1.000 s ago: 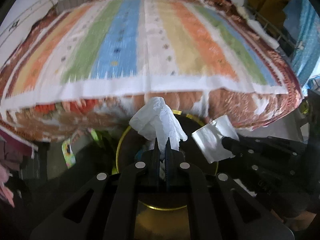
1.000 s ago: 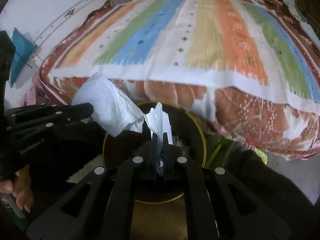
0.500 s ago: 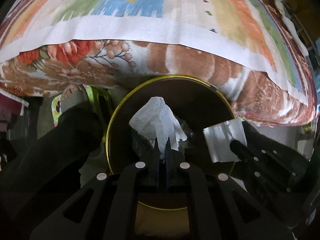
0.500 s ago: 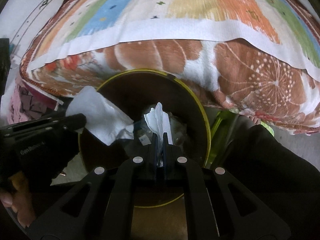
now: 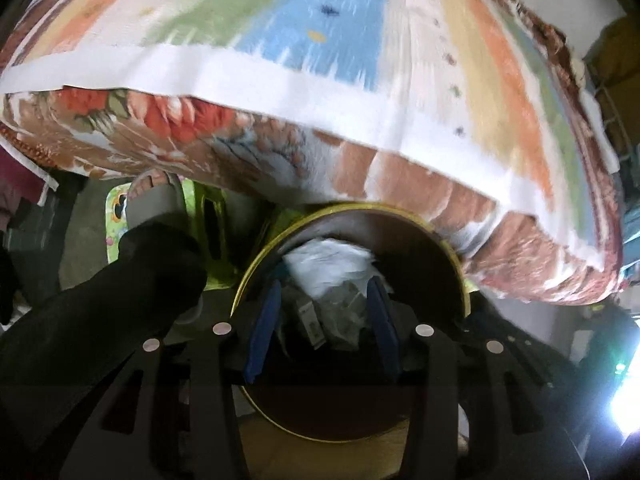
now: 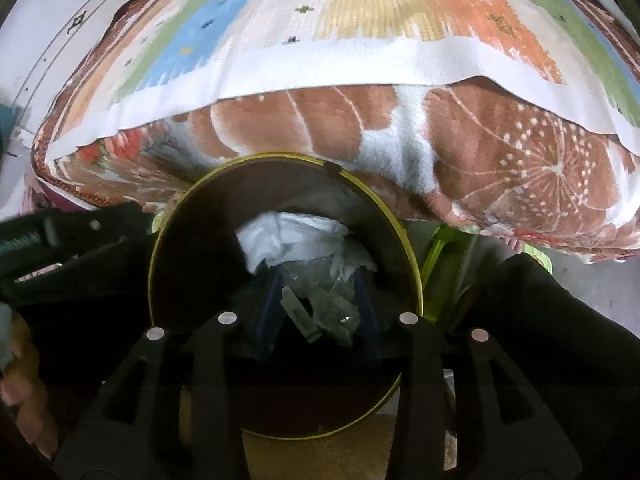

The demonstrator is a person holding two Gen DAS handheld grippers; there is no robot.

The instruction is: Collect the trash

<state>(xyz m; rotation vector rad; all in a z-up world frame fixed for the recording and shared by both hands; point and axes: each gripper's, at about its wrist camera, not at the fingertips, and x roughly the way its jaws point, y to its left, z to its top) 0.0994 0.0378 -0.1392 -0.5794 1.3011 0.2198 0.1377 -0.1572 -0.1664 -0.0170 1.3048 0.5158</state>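
Observation:
A round dark trash bin with a gold rim (image 5: pixel 460 276) (image 6: pixel 154 256) stands on the floor against the bed. White crumpled tissues (image 5: pixel 332 266) (image 6: pixel 296 236) lie inside it on top of clear plastic wrappers (image 6: pixel 324 308). My left gripper (image 5: pixel 324 292) is open and empty over the bin's mouth, its blue pads (image 5: pixel 266 320) wide apart. My right gripper (image 6: pixel 318 280) is also open and empty over the bin. The left gripper's black body (image 6: pixel 68 248) shows at the left of the right wrist view.
A bed with a striped cover (image 5: pixel 320 40) (image 6: pixel 360 20) and a floral brown blanket (image 6: pixel 520 168) rises just behind the bin. A person's dark trouser leg and sandalled foot (image 5: pixel 156 196) stand left of the bin, by a lime-green stool (image 5: pixel 208 216).
Both grippers have opened and let go of their tissues, which now lie in the bin. Both grippers have tilted and shifted slightly over the bin.

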